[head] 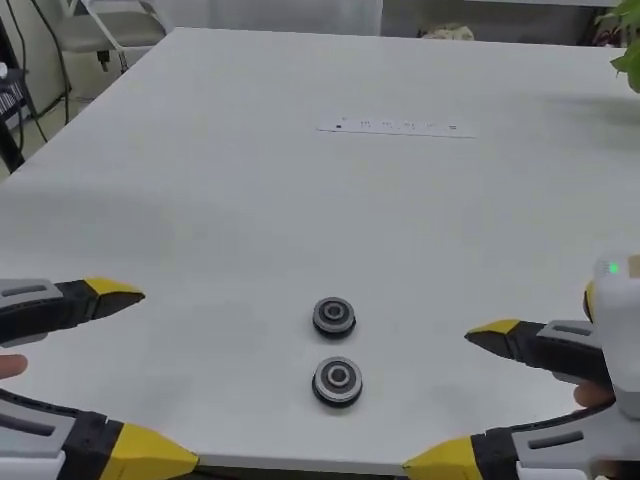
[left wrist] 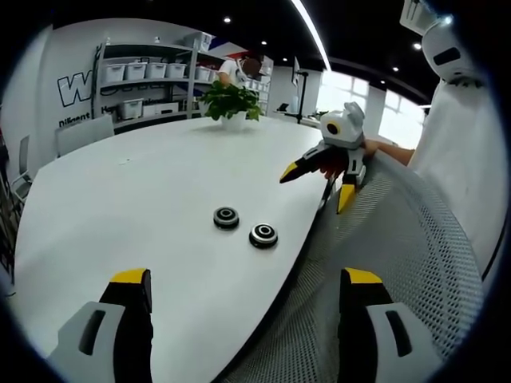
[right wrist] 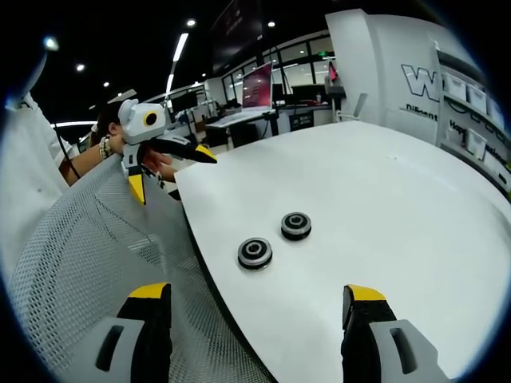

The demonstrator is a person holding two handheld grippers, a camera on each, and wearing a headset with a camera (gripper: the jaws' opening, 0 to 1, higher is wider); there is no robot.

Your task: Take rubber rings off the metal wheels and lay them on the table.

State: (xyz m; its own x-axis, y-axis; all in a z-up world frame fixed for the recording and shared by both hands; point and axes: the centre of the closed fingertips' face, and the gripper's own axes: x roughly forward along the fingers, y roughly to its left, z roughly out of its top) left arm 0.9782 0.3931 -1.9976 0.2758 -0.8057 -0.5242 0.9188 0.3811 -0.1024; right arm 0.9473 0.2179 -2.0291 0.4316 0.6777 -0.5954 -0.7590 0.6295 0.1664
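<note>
**Spotter:** Where are the wheels for you?

**Operator:** Both lie flat on the white table (head: 300, 200), close to its near edge. From the near wheel (head: 337, 381), the far wheel (head: 333, 316) sits at twelve o'clock, just beside it and not touching. Each wears its dark rubber ring (head: 337, 401) around the rim, and no ring lies on the table yet.

**Spotter:** And your tools?

**Operator:** The left gripper (head: 157, 378) hangs at nine o'clock from the pair, and the right gripper (head: 445, 400) at three o'clock. Both have their jaws spread wide and carry nothing. Neither touches a wheel.

**Spotter:** Why hold them out to the sides?

**Operator:** I read it as a flanking stance, with the tips pointed inward so I can come in from both sides. My guess is that one tool pins the metal hub while the other pinches the ring and peels it off. With the jaws already spread, I need no opening move first.

**Spotter:** Why are the wheels lying flat?

**Operator:** Flat, they cannot roll, and the ring's edge is reachable all round. The drawback, I judge, is that a flat wheel can slide under a sideways pull, which is why I want two tools.
</note>
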